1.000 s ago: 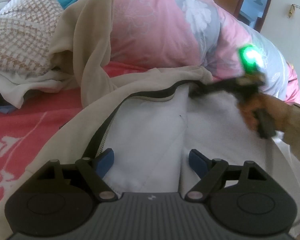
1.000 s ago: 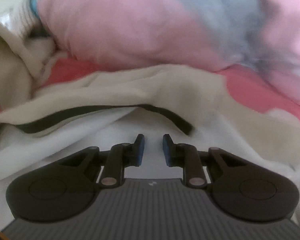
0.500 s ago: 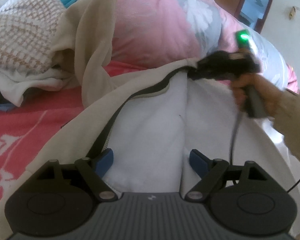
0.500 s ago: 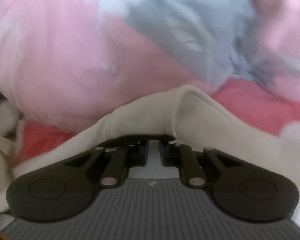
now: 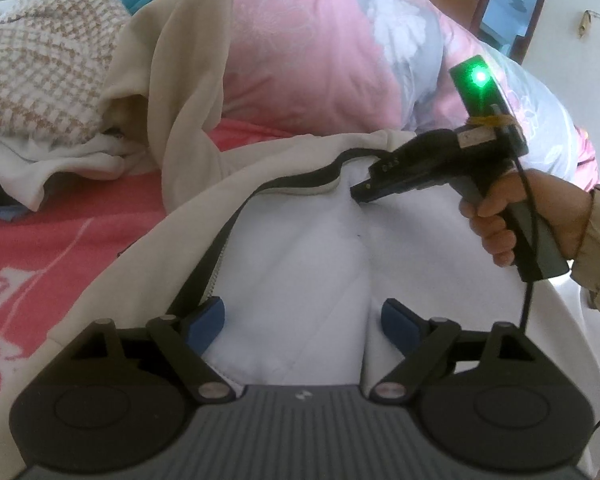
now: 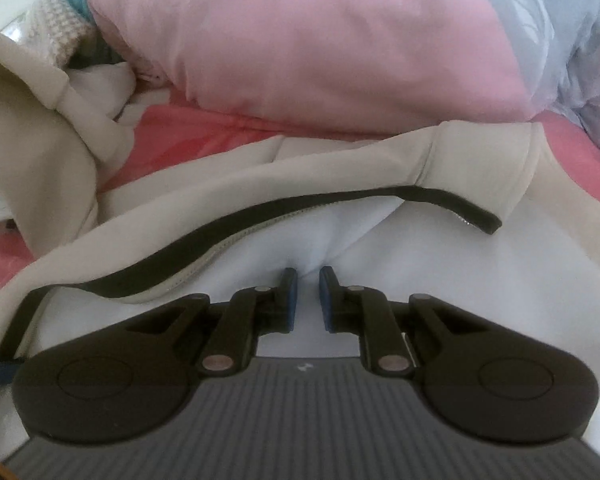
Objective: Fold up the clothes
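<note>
1. Jacket (image 5: 300,248): cream zip-up with white lining, spread lining-up on the red bedsheet (image 5: 40,240), front opened out, dark zipper tape (image 6: 220,232) running along the edge. One sleeve (image 5: 188,92) drapes up against the pink duvet (image 5: 308,52).
2. Handling, my read: soft, limp, light-to-medium weight. No stiffness, so any lifted part sags and drags the rest. Lining looks smooth, likely slippery in a shallow pinch.
3. Where to grip, my read: the zipper edge and the collar (image 6: 480,156). Seams are thicker there and give the pads something to bite. Pinching mid-panel lining just bunches it.
4. Right gripper (image 6: 308,292): jaws nearly together over a raised pucker of lining near the collar. A narrow gap shows between the pads, so I can't tell whether cloth is really caught.
5. Left gripper (image 5: 300,320): jaws spread wide, holding nothing, hovering over the lining with its left pad close to the zipper edge.
6. Surroundings: knitted houndstooth garment (image 5: 40,68) and other loose clothes heaped at the far left beside the sleeve. They could snag it.
</note>
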A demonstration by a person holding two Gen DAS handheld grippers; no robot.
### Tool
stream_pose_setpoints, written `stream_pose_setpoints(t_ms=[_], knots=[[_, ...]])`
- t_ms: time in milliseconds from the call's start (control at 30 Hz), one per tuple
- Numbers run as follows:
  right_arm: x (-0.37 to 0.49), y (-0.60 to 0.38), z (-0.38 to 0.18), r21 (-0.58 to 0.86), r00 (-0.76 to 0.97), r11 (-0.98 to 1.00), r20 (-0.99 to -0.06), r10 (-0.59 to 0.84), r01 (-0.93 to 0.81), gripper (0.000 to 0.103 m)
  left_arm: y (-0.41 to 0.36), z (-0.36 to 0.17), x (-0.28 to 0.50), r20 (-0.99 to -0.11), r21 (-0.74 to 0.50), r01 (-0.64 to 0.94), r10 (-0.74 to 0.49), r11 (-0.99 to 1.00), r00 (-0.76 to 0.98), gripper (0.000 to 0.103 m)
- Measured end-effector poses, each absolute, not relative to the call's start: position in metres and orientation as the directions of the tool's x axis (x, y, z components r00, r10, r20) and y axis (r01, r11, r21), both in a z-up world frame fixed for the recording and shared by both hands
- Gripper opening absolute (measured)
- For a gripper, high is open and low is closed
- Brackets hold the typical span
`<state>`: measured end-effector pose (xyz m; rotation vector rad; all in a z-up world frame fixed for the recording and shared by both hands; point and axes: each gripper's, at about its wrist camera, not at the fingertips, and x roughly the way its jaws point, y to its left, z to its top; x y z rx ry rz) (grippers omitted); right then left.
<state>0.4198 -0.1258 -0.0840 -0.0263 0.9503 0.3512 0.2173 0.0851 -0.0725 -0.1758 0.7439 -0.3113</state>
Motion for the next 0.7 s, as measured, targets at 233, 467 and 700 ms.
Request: stream_pose_setpoints(t_ms=[233,467,700], knots=[[0.446,-0.135,-0.080,0.166,0.618,0.966,-0.744,0.255,-0.198,0.008,0.089,-0.069,0.216,-0.630,-0.293,0.200,-0.347,0.935,0.695,0.087],[0.433,-0.168,-0.061,0.276,0.706,0.960,-0.672,0.223,-0.041,0.011,0.088,-0.069,0.218,-0.633,-0.290,0.199,-0.343,0.936,0.694,0.087],[0.352,-0.224,0.007,0.300,0.744,0.954,-0.641,0.189,0.015,0.013,0.093,-0.065,0.215,-0.635,-0.301,0.194,-0.347,0.934,0.690,0.087]])
